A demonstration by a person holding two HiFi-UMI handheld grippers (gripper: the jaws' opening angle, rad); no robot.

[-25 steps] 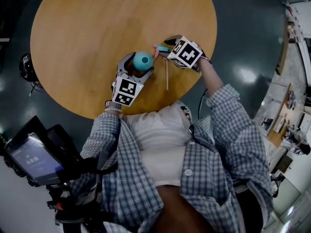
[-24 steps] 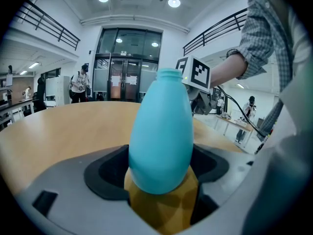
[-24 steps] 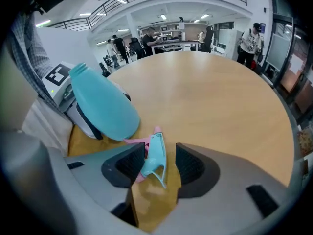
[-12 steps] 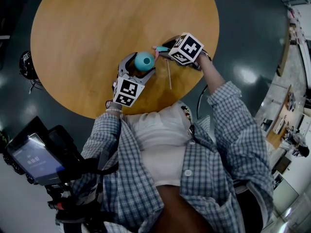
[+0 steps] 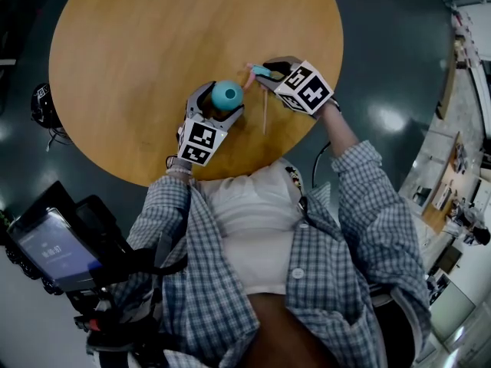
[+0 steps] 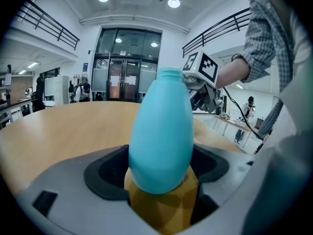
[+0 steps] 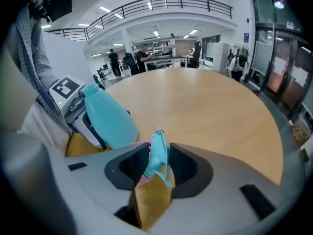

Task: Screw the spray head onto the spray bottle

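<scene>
A round wooden table (image 5: 153, 44) stands on a dark, glossy floor (image 5: 383, 44) that mirrors a ceiling light. At the far left, a dark device with cables (image 5: 42, 106) lies on the floor, and a lit screen (image 5: 50, 248) sits by the person's left side.

Near the table's front edge, the left tongs (image 5: 222, 100) pinch the turquoise spray bottle (image 5: 227, 94) low on its body. It is upright, with its neck open and bare. Just to its right, but not touching it, the right tongs (image 5: 262, 72) are pressed on the turquoise and pink spray head (image 5: 258, 70). Its thin dip tube (image 5: 264, 117) hangs down toward the person. At the far right edge there are pale desks and shelving (image 5: 460, 167).

The gripper views show a tall white hall with glass doors (image 6: 124, 80), round ceiling lights (image 6: 173, 3) and a railed upper gallery (image 7: 161, 4). People work at distant desks (image 7: 156, 50).

The bottle's base is buried between the left jaws, so it cannot be told whether it stands on the table or is held above it. In the right gripper view, most of the spray head is sunk between the jaws. Its collar cannot be made out. The person's checked sleeves cut off both outer edges of these views.
</scene>
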